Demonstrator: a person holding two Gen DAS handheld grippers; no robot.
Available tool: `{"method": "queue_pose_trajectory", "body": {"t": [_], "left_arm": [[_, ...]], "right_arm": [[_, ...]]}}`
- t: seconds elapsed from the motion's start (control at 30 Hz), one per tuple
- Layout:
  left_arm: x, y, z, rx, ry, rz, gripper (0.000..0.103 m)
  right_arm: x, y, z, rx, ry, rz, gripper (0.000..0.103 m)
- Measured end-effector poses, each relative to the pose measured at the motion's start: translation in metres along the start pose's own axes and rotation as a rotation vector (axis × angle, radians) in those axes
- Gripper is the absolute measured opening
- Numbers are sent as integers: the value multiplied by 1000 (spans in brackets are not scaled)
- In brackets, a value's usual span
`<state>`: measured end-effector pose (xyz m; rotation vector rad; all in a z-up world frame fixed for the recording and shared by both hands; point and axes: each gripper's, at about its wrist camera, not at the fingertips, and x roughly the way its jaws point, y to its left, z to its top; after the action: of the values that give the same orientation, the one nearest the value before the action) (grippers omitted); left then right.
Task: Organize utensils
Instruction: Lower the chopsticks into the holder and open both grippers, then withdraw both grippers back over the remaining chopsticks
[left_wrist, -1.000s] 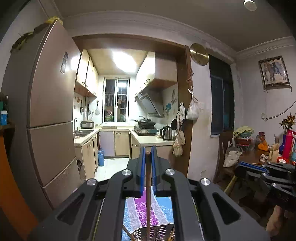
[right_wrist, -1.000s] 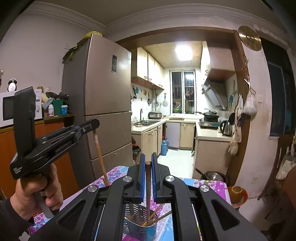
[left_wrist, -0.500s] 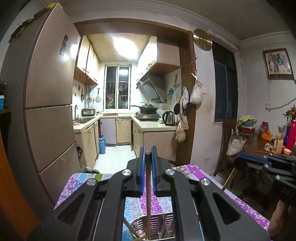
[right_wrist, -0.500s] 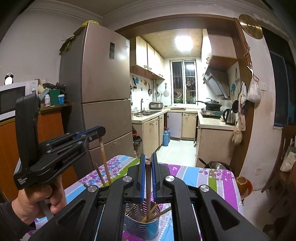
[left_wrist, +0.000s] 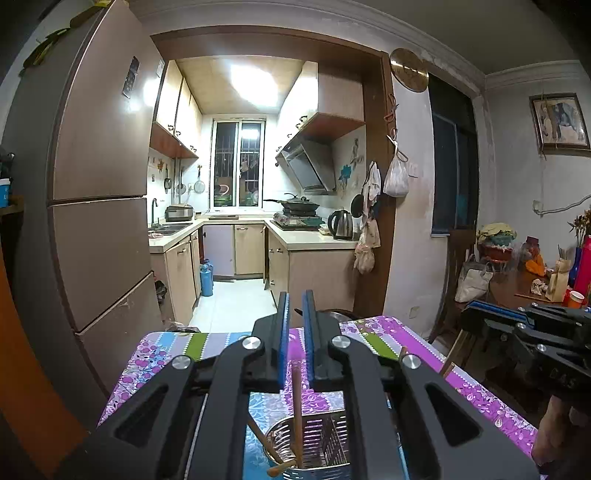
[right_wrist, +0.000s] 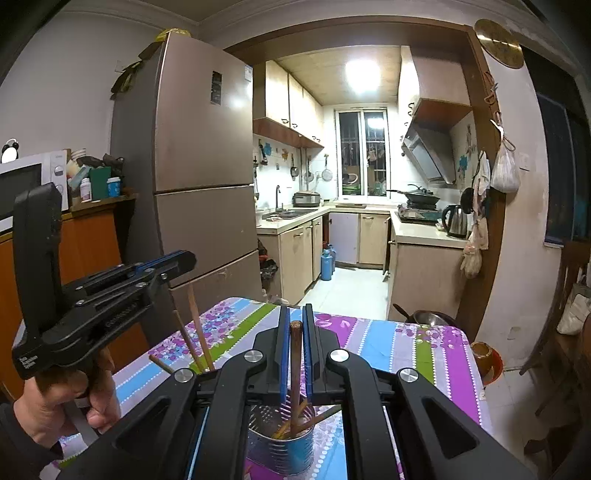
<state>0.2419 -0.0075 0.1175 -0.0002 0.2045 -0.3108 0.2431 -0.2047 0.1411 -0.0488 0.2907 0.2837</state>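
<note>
Both hands over the floral-cloth surface (right_wrist: 406, 343), each working a wooden chopstick into a holder.

Right fingers (right_wrist: 294, 325): clamped on a dark wooden chopstick (right_wrist: 295, 376). Its long axis is near upright, the top end level with the fingertips, and the lower end is already inside the metal can holder (right_wrist: 282, 443) directly below. Other sticks lean in that can at various slants. The relation that matters: stick over the can mouth, tip already past the rim, so I judge letting go is all that is left on this side.

Left fingers (left_wrist: 294, 306): my jaws have just been opening, and the blue pads (left_wrist: 283, 332) now stand slightly apart. The light wooden chopstick (left_wrist: 296, 410) runs upright below them. Its top sits low between the pads, and from here it does not look pressed. Its foot rests in the perforated steel utensil basket (left_wrist: 314, 446) straight beneath. A second stick lies slanted across that basket's rim.

In the right wrist view two pale sticks stand beneath my left gripper, tilted a little. The basket itself is hidden there.

Risk, as I judge it: a released stick could topple outward if it catches on those already leaning.
</note>
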Motion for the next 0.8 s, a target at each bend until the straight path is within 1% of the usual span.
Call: {"method": "queue_pose_trajectory", "body": {"t": [0.03, 0.07, 0.1, 0.13, 0.17, 0.23, 0.3, 0.37, 0.43, 0.5, 0.53, 0.6, 0.67, 0.7, 0.73, 0.8], "left_arm": [[-1, 0, 0, -1, -2, 2, 16], [-3, -1, 1, -1, -7, 6, 20], [-6, 0, 2, -1, -15, 10, 26], [-8, 0, 3, 0, -18, 12, 29], [-11, 1, 5, 1, -23, 11, 30], [-17, 1, 8, 0, -36, 16, 38], [-27, 1, 13, -6, -52, 15, 41], [-42, 1, 21, -8, -76, 15, 43], [-69, 1, 27, 0, -111, 18, 48], [-99, 1, 27, 10, -142, 13, 52], [-117, 2, 24, 22, -158, 13, 54], [-159, 5, 8, 60, -190, 21, 59], [-189, 13, -16, 72, -182, 34, 59], [-200, 16, -27, 74, -173, 32, 59], [-212, 21, -46, 73, -153, 38, 59], [-227, 29, -87, 75, -88, 46, 59]], "right_arm": [[0, -1, 0, 0, -1, -3, 8], [-1, -1, 0, 1, -3, -7, 10], [-3, -2, 0, 1, -7, -10, 13], [-5, -3, 1, 1, -12, -15, 14], [-7, -4, 1, 1, -15, -18, 15], [-14, -4, 3, 2, -28, -26, 15], [-23, -5, 6, 3, -44, -31, 15], [-38, -3, 10, -5, -67, -35, 16], [-58, 1, 15, -20, -98, -33, 16], [-87, 8, 16, -39, -139, -27, 21], [-99, 11, 15, -49, -154, -25, 22], [-136, 22, 5, -75, -197, -4, 27], [-166, 31, -12, -85, -226, 13, 30], [-180, 37, -26, -93, -232, 22, 30], [-191, 42, -40, -98, -230, 32, 30], [-205, 50, -65, -98, -220, 45, 30]]}}
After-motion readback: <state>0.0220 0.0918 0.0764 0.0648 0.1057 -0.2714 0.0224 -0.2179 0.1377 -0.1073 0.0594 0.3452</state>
